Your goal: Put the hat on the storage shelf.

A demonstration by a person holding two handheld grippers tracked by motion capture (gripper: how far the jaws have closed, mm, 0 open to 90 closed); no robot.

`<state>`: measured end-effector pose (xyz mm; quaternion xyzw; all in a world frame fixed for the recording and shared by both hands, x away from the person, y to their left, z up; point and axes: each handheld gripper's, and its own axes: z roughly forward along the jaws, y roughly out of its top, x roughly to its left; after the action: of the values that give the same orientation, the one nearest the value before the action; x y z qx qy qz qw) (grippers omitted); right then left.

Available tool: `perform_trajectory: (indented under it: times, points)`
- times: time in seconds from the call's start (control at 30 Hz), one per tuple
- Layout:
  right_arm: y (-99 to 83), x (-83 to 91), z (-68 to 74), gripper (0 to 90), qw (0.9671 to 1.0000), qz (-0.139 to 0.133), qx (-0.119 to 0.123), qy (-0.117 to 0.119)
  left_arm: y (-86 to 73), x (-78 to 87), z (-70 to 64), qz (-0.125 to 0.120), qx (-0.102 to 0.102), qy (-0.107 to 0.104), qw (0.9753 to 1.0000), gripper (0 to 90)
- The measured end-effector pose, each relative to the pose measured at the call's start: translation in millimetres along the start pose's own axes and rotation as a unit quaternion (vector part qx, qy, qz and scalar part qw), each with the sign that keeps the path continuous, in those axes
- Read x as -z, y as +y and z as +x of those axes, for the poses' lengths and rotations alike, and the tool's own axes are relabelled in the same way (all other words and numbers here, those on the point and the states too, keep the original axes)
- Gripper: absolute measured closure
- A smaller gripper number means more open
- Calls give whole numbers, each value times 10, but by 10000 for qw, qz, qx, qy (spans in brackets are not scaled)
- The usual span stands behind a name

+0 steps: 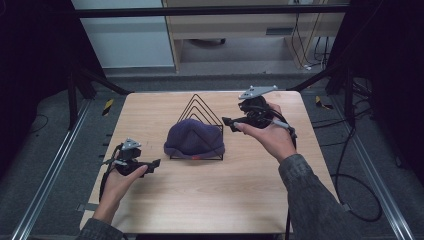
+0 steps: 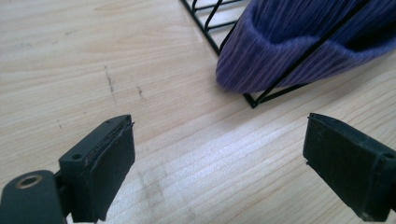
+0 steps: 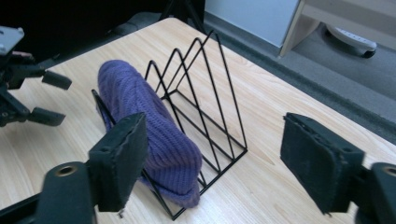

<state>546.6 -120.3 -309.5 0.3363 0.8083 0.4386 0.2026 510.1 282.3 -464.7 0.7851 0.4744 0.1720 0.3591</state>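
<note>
The right gripper (image 3: 212,163) has its 2 black fingers (image 3: 119,161) spread wide with bare space between them, rising from 7 and 5 o'clock. Between and beyond them a black wire rack (image 3: 205,102) of triangular dividers stands on the light wooden bench (image 3: 280,102). A purple knit beanie (image 3: 149,135) sits in the rack's outermost slot, bulging toward 9 o'clock. At 10 o'clock the left gripper (image 3: 49,98) hovers over the bench, its fingers apart and pointing at the beanie.
</note>
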Motion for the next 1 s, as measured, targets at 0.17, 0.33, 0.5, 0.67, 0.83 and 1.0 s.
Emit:
perform_trajectory:
  times: [0.17, 0.33, 0.5, 0.67, 0.83, 1.0]
  points:
    - [-48, 70, -75, 143, 9996, -80, -80, -241, -75, -72, 53, 263, 38, 23, 9996, 67]
    - [-162, 180, -172, 106, 9987, -132, -228, -440, -155, -132, 116, 478, 123, 126, 9987, 58]
    - [-330, 279, -288, 89, 9980, -136, -392, -484, -207, -175, 143, 702, 77, 224, 9973, 50]
    - [-523, 360, -386, 85, 9971, -104, -574, -484, -219, -196, 110, 788, -108, 276, 9965, 30]
    - [-767, 404, -463, 117, 9955, 11, -705, -635, -233, -200, 105, 769, -189, 388, 9961, 30]
    - [-1096, 344, -500, 138, 9922, 187, -920, -820, -260, -196, 152, 702, -188, 470, 9962, 14]
